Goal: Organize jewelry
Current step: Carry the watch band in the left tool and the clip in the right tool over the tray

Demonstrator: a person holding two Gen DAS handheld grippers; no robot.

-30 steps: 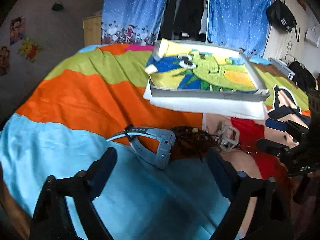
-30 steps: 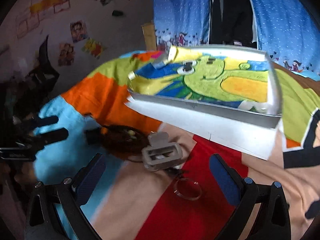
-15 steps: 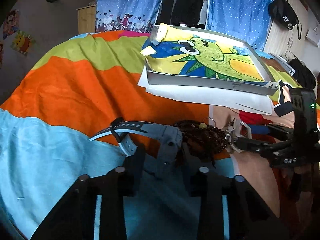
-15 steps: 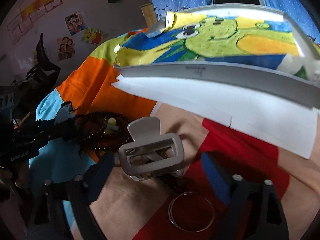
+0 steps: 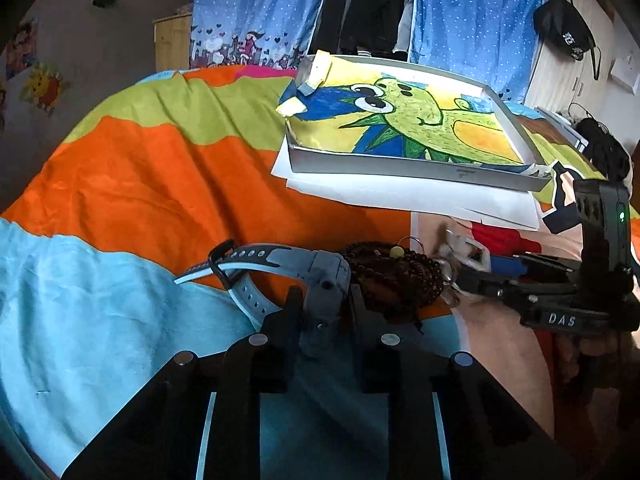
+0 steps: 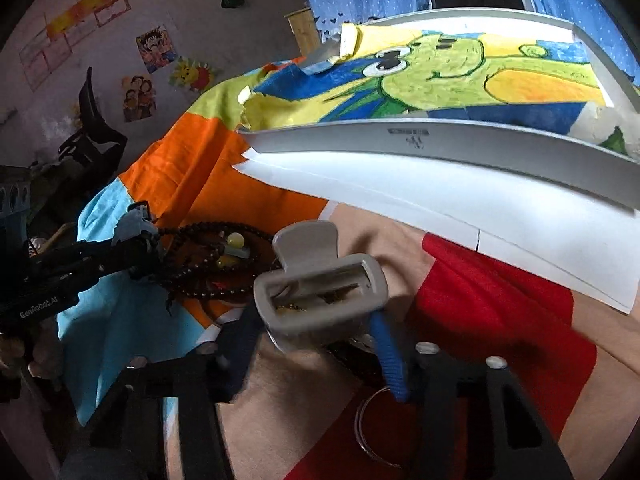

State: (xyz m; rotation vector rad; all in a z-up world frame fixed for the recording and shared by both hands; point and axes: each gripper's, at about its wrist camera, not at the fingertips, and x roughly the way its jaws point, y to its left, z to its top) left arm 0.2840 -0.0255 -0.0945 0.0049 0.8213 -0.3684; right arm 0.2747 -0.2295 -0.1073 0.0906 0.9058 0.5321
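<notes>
A grey-blue wristwatch [image 5: 280, 264] lies on the bedspread. My left gripper [image 5: 322, 304] is shut on its case, the strap trailing left. Beside it lies a dark bead bracelet [image 5: 394, 272] with a yellow bead; the bracelet also shows in the right wrist view [image 6: 216, 256]. My right gripper [image 6: 316, 320] is shut on a grey hair claw clip [image 6: 320, 276], which also shows in the left wrist view [image 5: 468, 246]. A thin metal ring [image 6: 372, 436] lies on the red patch under the right gripper. The grey tray [image 5: 400, 166] with a dinosaur drawing sits beyond.
White paper sheets [image 6: 480, 216] lie under the tray [image 6: 400, 140]. The bedspread [image 5: 140, 184] has orange, green, light-blue and red patches. Blue curtains [image 5: 256, 12] and a black bag [image 5: 568, 32] hang at the back. Wall pictures [image 6: 152, 48] are on the left.
Both grippers moved forward and closed: the left one onto the watch case, the right one onto the hair clip. The clip now stands lifted and tilted between the right fingers.
</notes>
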